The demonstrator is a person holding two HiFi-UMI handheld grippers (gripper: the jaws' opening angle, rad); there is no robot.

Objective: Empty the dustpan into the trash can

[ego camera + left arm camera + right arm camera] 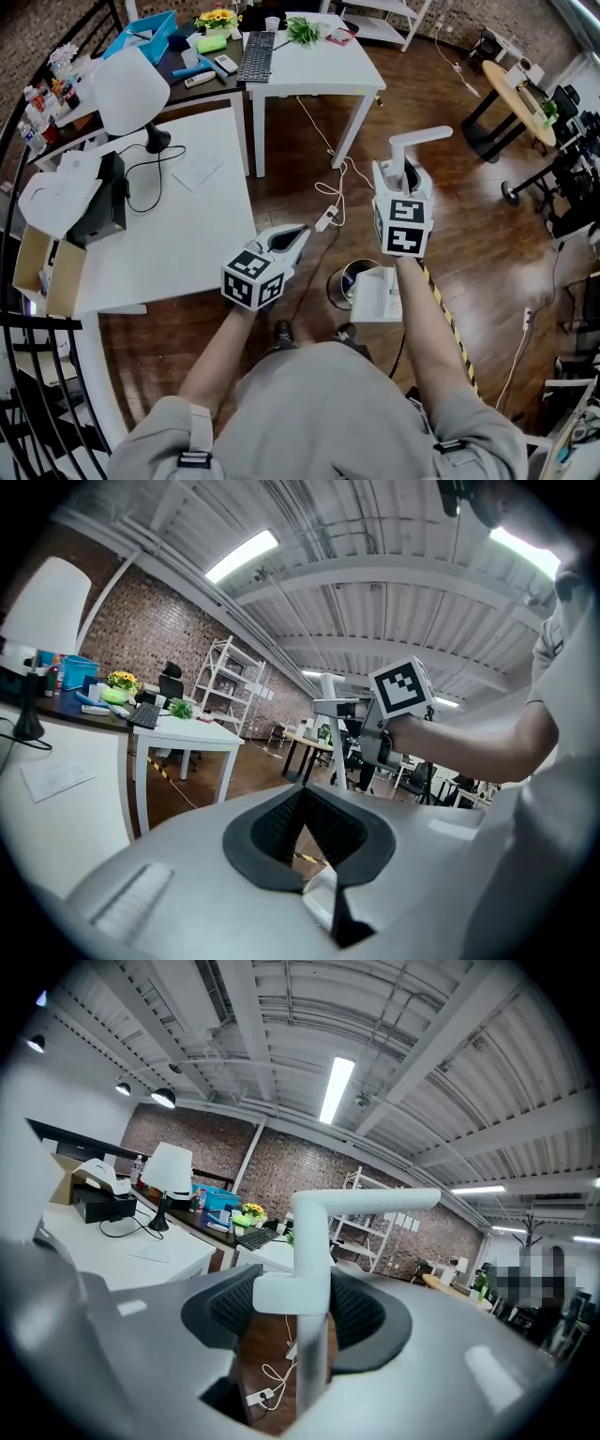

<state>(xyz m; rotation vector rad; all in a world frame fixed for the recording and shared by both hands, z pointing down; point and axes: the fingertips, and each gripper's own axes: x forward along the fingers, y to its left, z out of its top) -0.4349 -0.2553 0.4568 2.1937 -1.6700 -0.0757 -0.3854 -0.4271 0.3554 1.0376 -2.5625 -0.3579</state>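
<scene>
Well, the white dustpan [380,295] hangs low in front of the person, its pan overlapping the right side of the trash can [341,281] as seen from above; whether pan and rim touch I cannot tell. Its long white handle [419,139] rises from the pan and bends over flat at the top. The right gripper [408,175] is clamped on that handle, a dark pad pressed on either side of the upright post; the right gripper view shows the post filling the gap between the jaws. The trash can is a small round bin with a shiny rim, standing on the dark wooden floor [487,234] just ahead of the person's feet.

To the left of it the left gripper [298,232] is held level with its jaws brought together to a point and nothing between them; it is apart from the dustpan and the bin. A white power strip [325,218] with a looping cord lies on the floor beyond the can; a strip of yellow-and-black tape [450,323] runs past on the right. Further left stands a white table [187,216] with a white lamp [131,89] on it; behind, a second white table carries a black keyboard [257,56].
</scene>
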